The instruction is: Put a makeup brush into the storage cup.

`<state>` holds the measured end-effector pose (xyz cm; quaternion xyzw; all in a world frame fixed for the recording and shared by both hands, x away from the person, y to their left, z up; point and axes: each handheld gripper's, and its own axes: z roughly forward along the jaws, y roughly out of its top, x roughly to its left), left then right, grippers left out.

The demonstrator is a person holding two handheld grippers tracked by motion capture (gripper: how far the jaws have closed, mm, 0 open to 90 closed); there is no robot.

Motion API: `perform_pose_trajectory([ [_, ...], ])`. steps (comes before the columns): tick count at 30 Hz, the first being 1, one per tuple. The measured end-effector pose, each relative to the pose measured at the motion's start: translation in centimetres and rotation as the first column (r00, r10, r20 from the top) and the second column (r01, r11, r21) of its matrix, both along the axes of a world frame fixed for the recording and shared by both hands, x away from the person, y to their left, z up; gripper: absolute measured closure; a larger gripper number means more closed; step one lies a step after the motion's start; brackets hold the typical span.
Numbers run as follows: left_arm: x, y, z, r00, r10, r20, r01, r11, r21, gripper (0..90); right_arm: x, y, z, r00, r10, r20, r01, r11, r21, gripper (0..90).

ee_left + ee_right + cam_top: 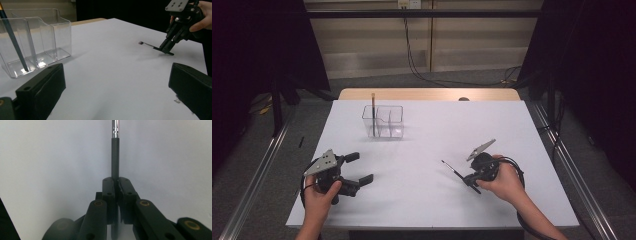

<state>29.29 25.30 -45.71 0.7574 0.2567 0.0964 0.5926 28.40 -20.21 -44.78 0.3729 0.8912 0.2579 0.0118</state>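
Resting near the table's [512, 130] left front corner, the left gripper [359, 167] held nothing, its jaws spread wide and aimed across the white surface toward the right. Behind it and slightly to the right, a clear plastic organizer [383, 121] stood toward the far side of the table, with one pencil [373, 114] already leaning upright in its left compartment. Further right, the right gripper [468, 178] had its jaws clamped shut on the black handle of a thin brush [453, 170]. The brush lay almost flat, at or just above the table, and ran out from the jaw tips with its small tip pointing to the far left, roughly in the organizer's direction. In the right gripper view the handle [115, 157] ran straight ahead between the closed jaws, in line with them. The organizer stood well apart from the brush, up and to the left of it. By this reading, the right hand was the one to carry it there, standing it upright first.
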Motion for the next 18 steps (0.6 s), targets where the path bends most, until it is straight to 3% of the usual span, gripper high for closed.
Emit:
perform_pose_trajectory([
  [6,0.04,-0.13,0.02,1.0000,-0.003,0.003,0.003,1.0000,0.004,0.8,-0.34,-0.66,-0.03,0.9943,-0.044,0.097,0.029,0.9885,0.148,84.7],
  [8,0.03,-0.17,0.01,1.0000,-0.005,0.002,0.005,1.0000,0.002,0.8,-0.48,-0.80,-0.06,0.9908,-0.067,0.118,0.042,0.9781,0.204,84.7],
  [13,0.04,-0.13,0.05,1.0000,0.002,0.001,-0.002,1.0000,0.007,0.8,-0.74,-0.99,-0.22,0.9798,-0.107,0.169,0.054,0.9547,0.293,84.7],
  [18,0.07,-0.24,-0.04,1.0000,-0.004,-0.001,0.004,1.0000,-0.002,0.8,-0.92,-1.13,-0.31,0.9571,-0.159,0.242,0.057,0.9224,0.382,84.7],
])
